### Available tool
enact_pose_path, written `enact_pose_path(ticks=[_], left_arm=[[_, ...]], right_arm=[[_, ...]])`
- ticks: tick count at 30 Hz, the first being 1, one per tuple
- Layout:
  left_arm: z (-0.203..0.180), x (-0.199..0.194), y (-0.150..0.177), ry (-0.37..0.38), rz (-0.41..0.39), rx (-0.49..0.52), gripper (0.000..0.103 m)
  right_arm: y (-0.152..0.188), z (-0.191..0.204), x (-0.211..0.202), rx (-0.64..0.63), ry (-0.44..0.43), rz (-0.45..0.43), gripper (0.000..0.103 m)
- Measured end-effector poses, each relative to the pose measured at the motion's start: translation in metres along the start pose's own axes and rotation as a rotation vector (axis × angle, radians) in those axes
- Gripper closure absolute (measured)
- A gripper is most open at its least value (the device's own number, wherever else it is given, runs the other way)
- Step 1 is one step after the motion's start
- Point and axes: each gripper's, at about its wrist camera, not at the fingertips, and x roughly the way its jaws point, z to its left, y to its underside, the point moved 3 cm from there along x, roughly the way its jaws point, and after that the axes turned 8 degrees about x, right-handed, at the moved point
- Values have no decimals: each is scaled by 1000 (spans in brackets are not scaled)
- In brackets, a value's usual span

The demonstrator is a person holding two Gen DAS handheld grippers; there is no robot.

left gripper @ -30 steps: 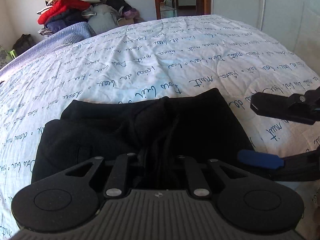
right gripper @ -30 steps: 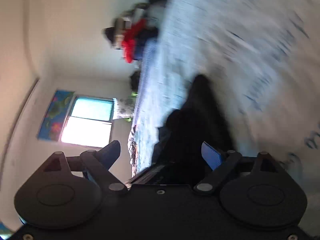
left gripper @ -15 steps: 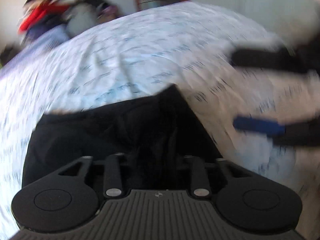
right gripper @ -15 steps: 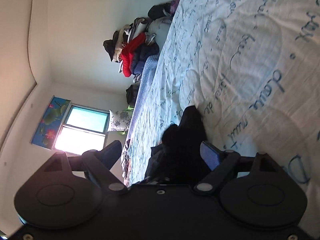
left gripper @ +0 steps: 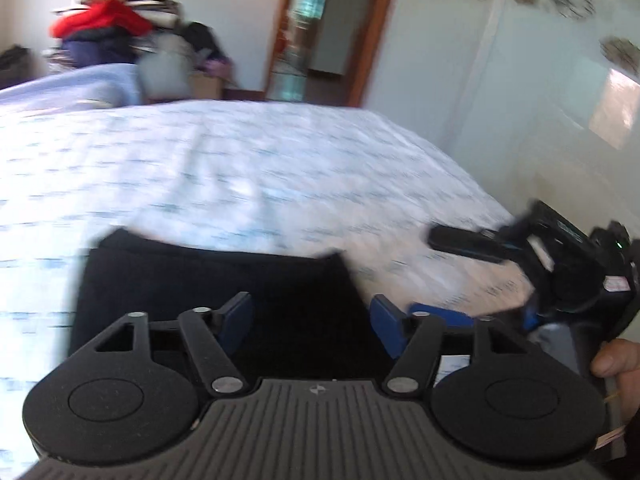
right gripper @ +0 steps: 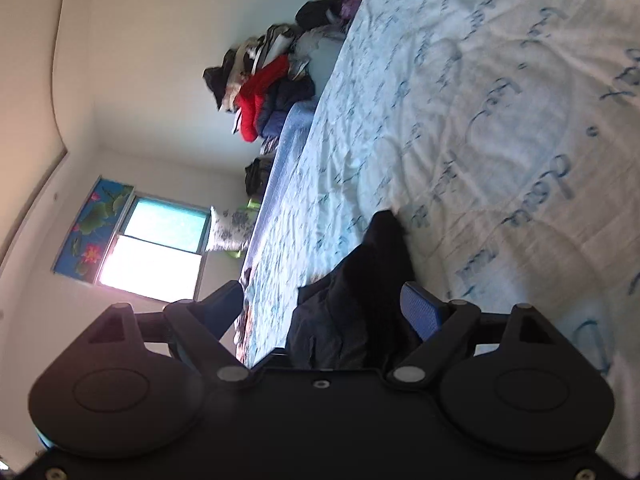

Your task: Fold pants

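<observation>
The black pants (left gripper: 208,284) lie folded in a flat block on the bed, near its front edge. My left gripper (left gripper: 312,320) is open just above their near side, holding nothing. My right gripper (left gripper: 460,276) shows in the left wrist view to the right of the pants, turned on its side with its jaws apart. In the right wrist view the right gripper (right gripper: 324,304) is open, and the pants (right gripper: 360,300) lie between and beyond its blue pads (right gripper: 420,312); I cannot tell whether they touch.
The bed (left gripper: 248,176) has a white cover with blue script. A pile of clothes (left gripper: 104,32) is stacked beyond its far left corner. A doorway (left gripper: 320,28) is behind the bed, a white wall (left gripper: 520,92) at the right. A window (right gripper: 156,252) shows in the right wrist view.
My left gripper was shut on the pants and has opened and let them go. The left view has swung to the right and tilted up. The right gripper stays open.
</observation>
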Motion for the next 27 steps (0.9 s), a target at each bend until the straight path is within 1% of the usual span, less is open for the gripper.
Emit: enact_pose_path(ticks=[1,2,3,5,7,10,12,13,14,15,16,17,19,21,24,27], left_arm=[[12,-5,0,-20,-4,-20,27],[23,-8,2,-36,0,-39,26],[32,-8,3,-48,12,-54,24],[48,-7,8,-79,44,-84,24],[58,-3,15,-79,81,-102,24],[63,6,30,-66,120,-105,23],[65,6,39,-69,113,-76,20],[63,5,41,-67,104,-53,16],[62,4,42,-60,99,-40,14],[60,4,43,-52,97,-36,10],[58,6,44,-48,95,-35,8],[57,8,45,-49,95,-30,8],[53,11,47,-70,102,-9,8],[50,12,48,-82,107,9,8],[46,10,44,-51,98,3,8],[40,12,43,-10,99,0,8]], right_arm=[[1,2,8,7,-4,34,16],[2,3,17,14,-3,74,16],[2,2,27,13,18,110,16],[3,-5,43,21,120,148,16],[8,-9,52,17,146,191,16],[17,-3,57,-25,159,224,16],[23,-2,60,-41,175,235,19],[25,-2,60,-59,200,225,33],[27,-4,62,-76,218,226,53],[29,-5,64,-85,234,230,59],[31,-6,65,-98,240,228,68],[33,-5,66,-120,243,227,86],[39,3,66,-198,251,211,89],[40,16,62,-252,230,213,90],[31,31,52,-286,219,203,91],[18,18,46,-280,280,184,91]])
